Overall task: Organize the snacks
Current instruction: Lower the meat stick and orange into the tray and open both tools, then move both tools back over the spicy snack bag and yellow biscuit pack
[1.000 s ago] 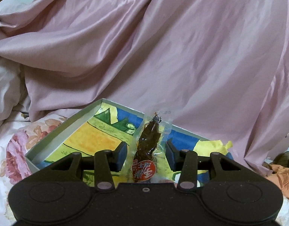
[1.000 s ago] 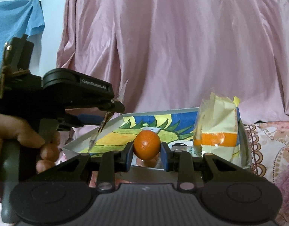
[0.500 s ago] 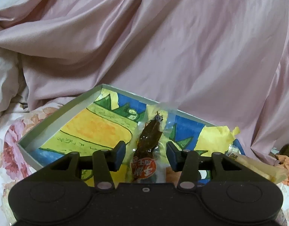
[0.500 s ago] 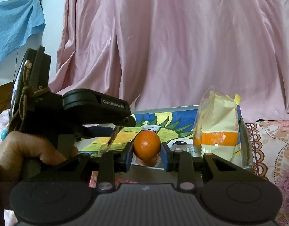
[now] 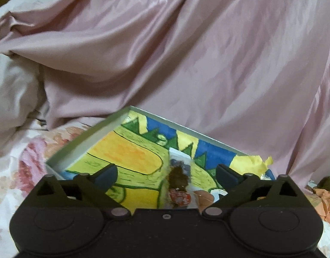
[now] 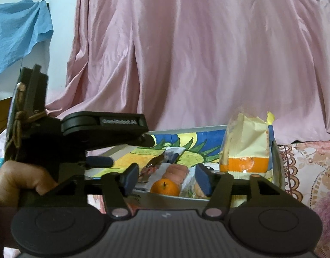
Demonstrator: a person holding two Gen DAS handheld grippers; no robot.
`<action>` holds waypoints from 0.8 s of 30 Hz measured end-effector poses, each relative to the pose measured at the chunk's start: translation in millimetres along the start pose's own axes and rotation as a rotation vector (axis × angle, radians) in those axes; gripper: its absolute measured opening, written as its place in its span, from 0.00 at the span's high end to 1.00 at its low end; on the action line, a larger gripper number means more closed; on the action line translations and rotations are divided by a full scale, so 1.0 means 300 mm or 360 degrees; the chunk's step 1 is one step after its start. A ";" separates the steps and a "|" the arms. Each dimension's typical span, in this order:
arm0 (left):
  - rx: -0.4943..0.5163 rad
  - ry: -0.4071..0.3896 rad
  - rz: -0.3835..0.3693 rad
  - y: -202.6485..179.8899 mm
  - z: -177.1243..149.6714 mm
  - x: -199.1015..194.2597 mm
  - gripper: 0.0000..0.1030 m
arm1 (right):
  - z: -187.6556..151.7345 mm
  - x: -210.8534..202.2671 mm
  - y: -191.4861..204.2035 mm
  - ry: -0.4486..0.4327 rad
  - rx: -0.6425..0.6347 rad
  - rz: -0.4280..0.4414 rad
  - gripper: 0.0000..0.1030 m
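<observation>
Both tools hang over a painted cardboard box (image 6: 186, 129) on a flower-patterned bed (image 6: 304, 161), each just opened, jaws spread and pressing on nothing. The left tool (image 5: 165, 173) stands wide above a clear packet of dark snack (image 5: 179, 180), which lies loose on the box floor. The right tool (image 6: 166, 177) frames an orange (image 6: 165, 187) that sits in the box among wrapped biscuits (image 6: 176, 172), beside a tall pale bag with an orange band (image 6: 245, 148).

The round fruit could roll against the low wall if a pad clips it on the way out; the upright bag looks easy to topple.

A hand (image 6: 21, 180) grips the left tool's handle, nose tipped gently downward; the right tool points nearly level.
</observation>
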State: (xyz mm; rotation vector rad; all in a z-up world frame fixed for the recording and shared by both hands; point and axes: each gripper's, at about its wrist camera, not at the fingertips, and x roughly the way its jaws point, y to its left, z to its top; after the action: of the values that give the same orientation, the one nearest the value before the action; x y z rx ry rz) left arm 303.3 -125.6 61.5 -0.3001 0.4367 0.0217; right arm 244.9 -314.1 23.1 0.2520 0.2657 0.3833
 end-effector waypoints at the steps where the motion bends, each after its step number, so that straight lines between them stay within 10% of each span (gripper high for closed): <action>1: -0.0003 -0.0010 0.0007 0.006 0.002 -0.012 0.02 | 0.000 -0.004 0.002 -0.0007 -0.0004 0.0001 0.29; 12: -0.0040 -0.0079 0.0104 0.117 -0.018 -0.177 0.01 | -0.002 -0.081 0.079 -0.0176 -0.0129 0.0007 0.00; 24: 0.0030 -0.0045 0.0199 0.236 -0.113 -0.345 0.01 | -0.034 -0.183 0.166 -0.0090 -0.0231 -0.0004 0.00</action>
State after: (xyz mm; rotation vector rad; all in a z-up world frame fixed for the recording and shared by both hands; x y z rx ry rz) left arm 189.5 -63.2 55.8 -0.2534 0.4269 0.1440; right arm 176.3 -289.3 39.1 0.1199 0.1815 0.3903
